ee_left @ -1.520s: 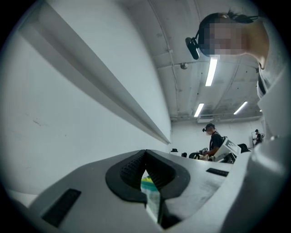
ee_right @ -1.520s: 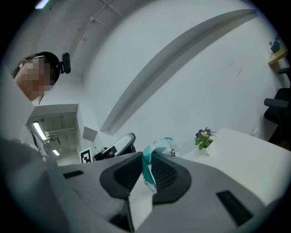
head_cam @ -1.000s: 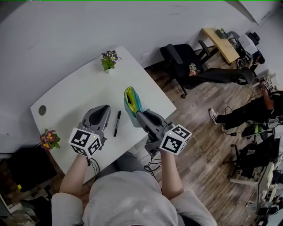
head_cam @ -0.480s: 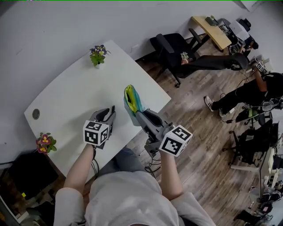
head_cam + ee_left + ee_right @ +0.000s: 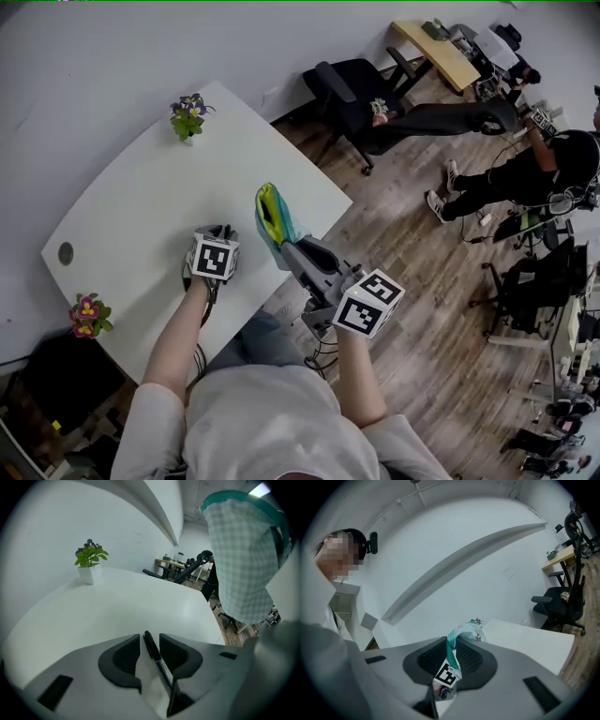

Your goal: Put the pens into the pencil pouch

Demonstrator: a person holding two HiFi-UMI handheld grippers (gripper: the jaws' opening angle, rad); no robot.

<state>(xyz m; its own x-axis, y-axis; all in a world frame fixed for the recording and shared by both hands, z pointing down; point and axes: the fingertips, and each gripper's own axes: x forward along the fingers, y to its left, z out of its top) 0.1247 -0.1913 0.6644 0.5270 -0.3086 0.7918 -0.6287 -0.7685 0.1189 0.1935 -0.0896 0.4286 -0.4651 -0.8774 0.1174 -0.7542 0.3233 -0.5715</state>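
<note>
The left gripper (image 5: 150,641) tilts down onto the white table (image 5: 141,206). Its jaws are apart, having just been opening, and the slim black pen (image 5: 154,656) lies between them. The right gripper (image 5: 452,657) has its jaws clamped on the teal-edged checked fabric pouch (image 5: 270,217), held above the table's near edge.

My pen (image 5: 158,665) is lying on the table (image 5: 141,197) between the jaws of my left gripper (image 5: 149,639), which have just been opening. The pouch (image 5: 270,216) sits in my right gripper (image 5: 452,645), just right of that. One flower pot (image 5: 187,117) is at the far edge, another pot (image 5: 86,317) at the near left corner.
</note>
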